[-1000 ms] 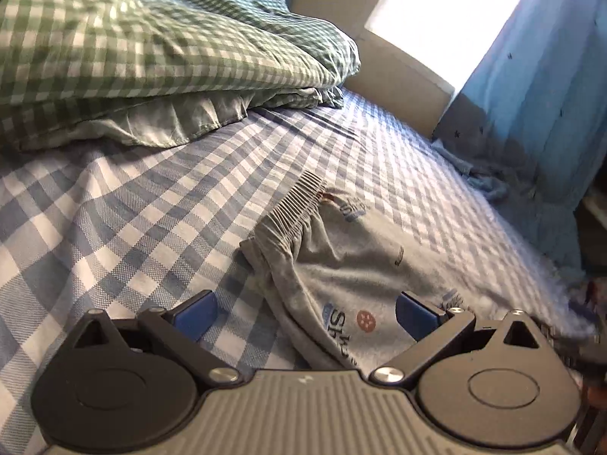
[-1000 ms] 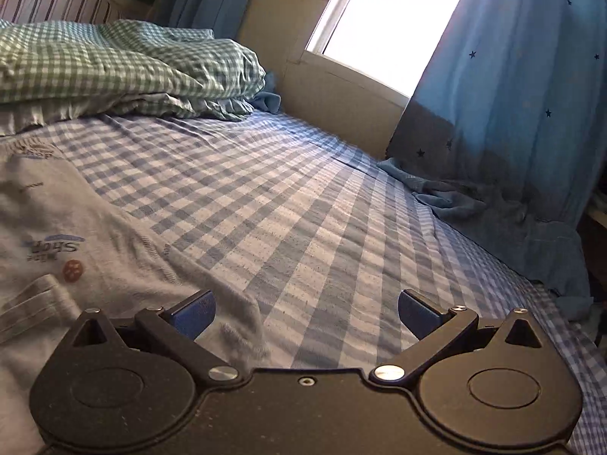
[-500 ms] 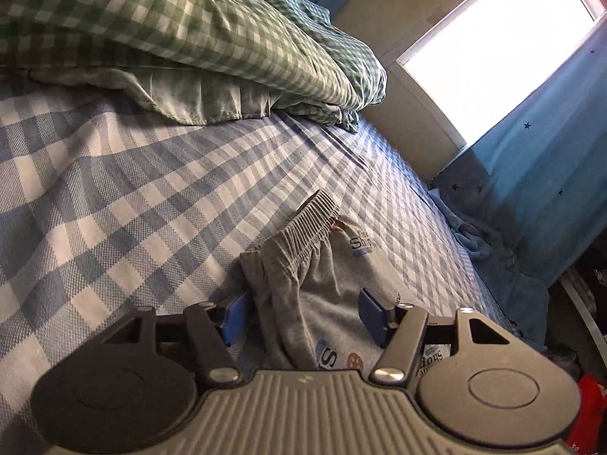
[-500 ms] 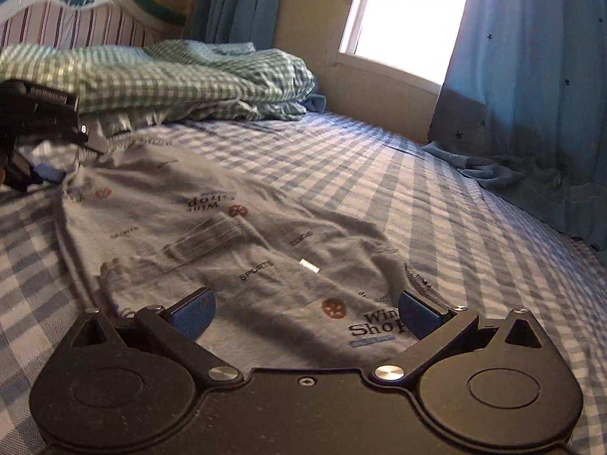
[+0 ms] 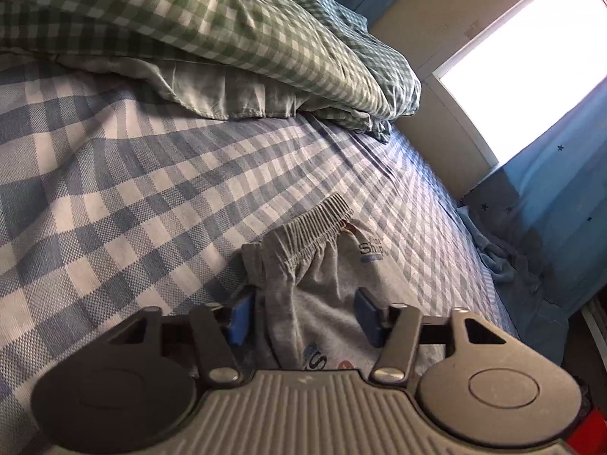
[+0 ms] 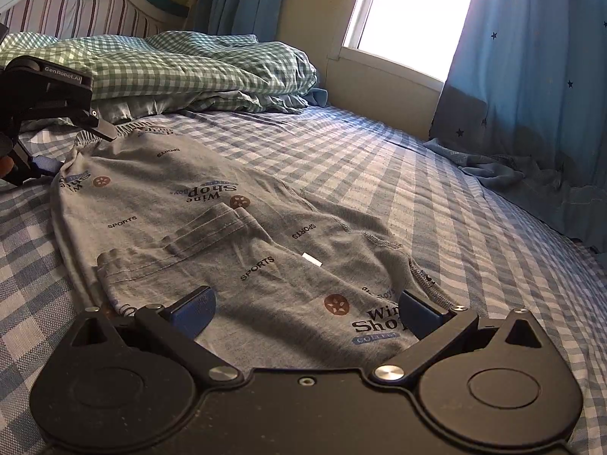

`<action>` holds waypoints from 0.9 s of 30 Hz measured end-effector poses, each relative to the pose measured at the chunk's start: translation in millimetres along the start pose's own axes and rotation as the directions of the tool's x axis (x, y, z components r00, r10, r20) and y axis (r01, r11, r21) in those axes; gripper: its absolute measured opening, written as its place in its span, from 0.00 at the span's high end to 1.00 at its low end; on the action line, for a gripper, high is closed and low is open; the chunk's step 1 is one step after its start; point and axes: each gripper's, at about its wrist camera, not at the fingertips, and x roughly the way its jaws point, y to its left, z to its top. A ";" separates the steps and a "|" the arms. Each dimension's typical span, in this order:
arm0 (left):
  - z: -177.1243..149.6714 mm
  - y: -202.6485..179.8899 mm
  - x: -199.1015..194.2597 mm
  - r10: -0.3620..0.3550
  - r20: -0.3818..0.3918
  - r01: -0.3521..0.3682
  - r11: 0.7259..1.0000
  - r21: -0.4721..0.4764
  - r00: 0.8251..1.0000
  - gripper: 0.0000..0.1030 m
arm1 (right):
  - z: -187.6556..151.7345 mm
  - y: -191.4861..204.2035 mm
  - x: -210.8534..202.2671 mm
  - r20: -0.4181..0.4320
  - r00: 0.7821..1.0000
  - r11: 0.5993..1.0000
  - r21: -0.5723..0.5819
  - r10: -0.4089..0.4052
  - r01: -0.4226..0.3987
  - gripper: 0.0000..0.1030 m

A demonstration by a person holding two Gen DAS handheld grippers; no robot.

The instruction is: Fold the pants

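The grey printed pants (image 6: 212, 220) lie spread along the blue checked bed sheet (image 6: 436, 197), with the ribbed waistband (image 5: 303, 227) toward the green checked pillows (image 5: 235, 38) and the leg ends near the foot side. The left gripper (image 5: 301, 316) stands at the waistband corner, its blue pads half apart with a raised fold of cloth between them; the pads do not yet press it. The right gripper (image 6: 305, 309) is low over the leg end, its jaws wide apart on both sides of the hem area, and it holds nothing. This placing probably serves to take both ends at once, so the pants can be lifted and folded evenly. In the right view the left gripper (image 6: 49, 113) is seen at the far end of the pants.
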 end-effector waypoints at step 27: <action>-75.8 -229.0 -79.0 -0.297 -0.031 0.260 0.775 0.576 0.954 0.93 | -49.3 -117.4 -114.5 0.070 0.981 0.962 0.220 -0.183 0.164 0.01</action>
